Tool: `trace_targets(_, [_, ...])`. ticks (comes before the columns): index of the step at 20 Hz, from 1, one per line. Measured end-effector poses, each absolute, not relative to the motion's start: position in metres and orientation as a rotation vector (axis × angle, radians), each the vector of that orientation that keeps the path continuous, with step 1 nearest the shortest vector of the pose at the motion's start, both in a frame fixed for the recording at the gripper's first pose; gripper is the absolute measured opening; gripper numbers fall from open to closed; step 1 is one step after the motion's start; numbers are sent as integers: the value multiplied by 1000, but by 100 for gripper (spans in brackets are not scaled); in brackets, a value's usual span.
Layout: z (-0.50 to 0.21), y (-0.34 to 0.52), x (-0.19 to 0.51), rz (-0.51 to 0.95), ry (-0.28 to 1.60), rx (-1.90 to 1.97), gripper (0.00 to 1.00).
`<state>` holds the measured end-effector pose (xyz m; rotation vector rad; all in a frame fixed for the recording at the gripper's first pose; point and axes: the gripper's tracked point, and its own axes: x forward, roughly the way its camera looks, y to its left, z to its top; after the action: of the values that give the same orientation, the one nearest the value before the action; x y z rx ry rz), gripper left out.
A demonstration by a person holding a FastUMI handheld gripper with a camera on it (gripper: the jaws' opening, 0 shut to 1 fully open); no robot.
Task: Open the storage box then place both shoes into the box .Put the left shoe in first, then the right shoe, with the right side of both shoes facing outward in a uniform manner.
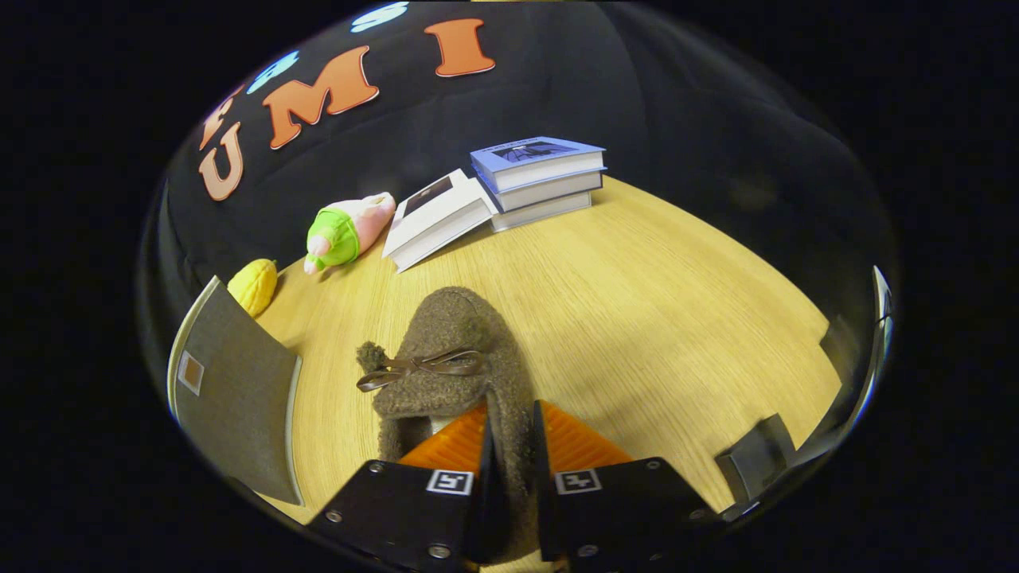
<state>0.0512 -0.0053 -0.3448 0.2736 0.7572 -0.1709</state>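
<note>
Gripper [509,446] fingers are pinched on the side wall of a brown fuzzy shoe [450,358], one finger inside the opening and the other against the outer face, so it is clenched on the shoe. The shoe points away along the fingers, its toe toward the books, a thin bow [422,368] across the top. Whether it rests on the table [653,318] or hangs just above cannot be told.

Judging by this, the step in hand is carrying a shoe to the box; which shoe it is I cannot say. A grey panel [239,398] with a pale rim stands just left of the shoe, probably the box or its lid, and a dark piece [756,458] sits to the right near the table's edge.

The next move likely calls for swinging the shoe toward the box and turning it so its right side faces out.

Ahead, bare wood leaves open room. Books [509,191], a plush toy [346,231] and a yellow toy [255,285] lie well beyond, by the wall.
</note>
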Motion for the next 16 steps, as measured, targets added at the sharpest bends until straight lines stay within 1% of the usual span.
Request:
trace_targets(1, [-343,-8,53,-182,748,289,16])
trace_targets(2, [-344,-10,54,-189,754,310,6])
trace_targets(3, [-343,-8,56,-191,757,336,5])
trace_targets(6, [-329,-15,65,-214,732,334,5])
trace_targets(9, [-302,-5,69,-211,750,417,5])
trace_targets(13, [-247,13,74,-202,775,444,5])
trace_targets(16, [-192,33,74,-165,772,422,5])
